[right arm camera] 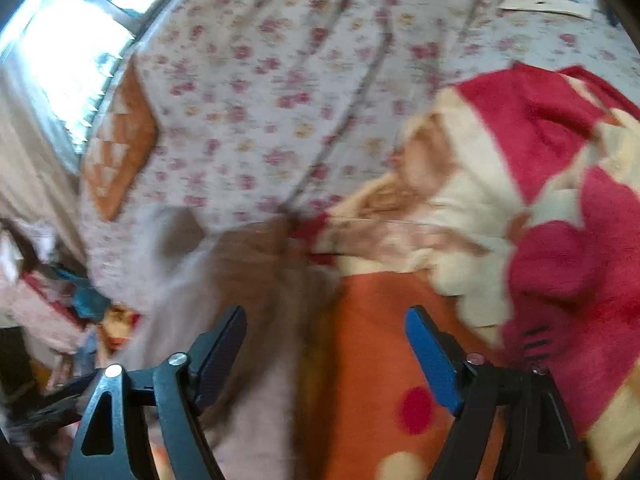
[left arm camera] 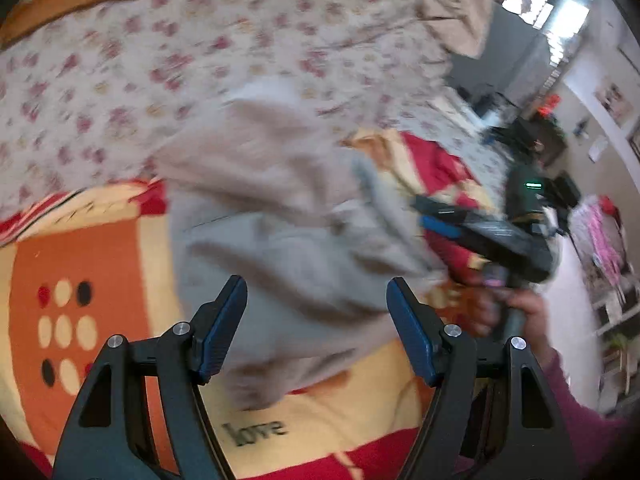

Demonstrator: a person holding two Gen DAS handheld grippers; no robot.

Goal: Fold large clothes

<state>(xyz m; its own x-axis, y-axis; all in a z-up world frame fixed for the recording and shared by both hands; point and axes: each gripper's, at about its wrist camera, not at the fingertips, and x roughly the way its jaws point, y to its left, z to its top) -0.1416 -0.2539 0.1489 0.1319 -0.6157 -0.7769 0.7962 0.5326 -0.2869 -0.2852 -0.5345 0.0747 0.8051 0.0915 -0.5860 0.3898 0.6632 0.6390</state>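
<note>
**Two open grippers above a grey garment on a bed**

Two grippers hang over a bed, both with jaws spread wide and nothing pinched between them. The pictures are blurred by motion.

The grey garment (left arm camera: 280,216) is a soft, thick, fleecy piece, crumpled into loose folds. It lies on a plush blanket (left arm camera: 80,264) patterned in orange, cream and red, with round dots and the printed word "love". Beyond both lies a thin, creased floral sheet (left arm camera: 168,64), white with small pink blossoms.

From the left wrist view, the left gripper (left arm camera: 316,328) points steeply down over the garment's near edge. Its black arms end in flat blue pads (left arm camera: 412,344), clear of the cloth. To its right, a hand (left arm camera: 524,312) in a maroon sleeve (left arm camera: 576,412) grasps the handle of the right gripper (left arm camera: 436,216), whose tips sit beside the garment's bunched right end.

From the right wrist view, the right gripper's empty jaws frame the garment's edge on the orange blanket.
</note>
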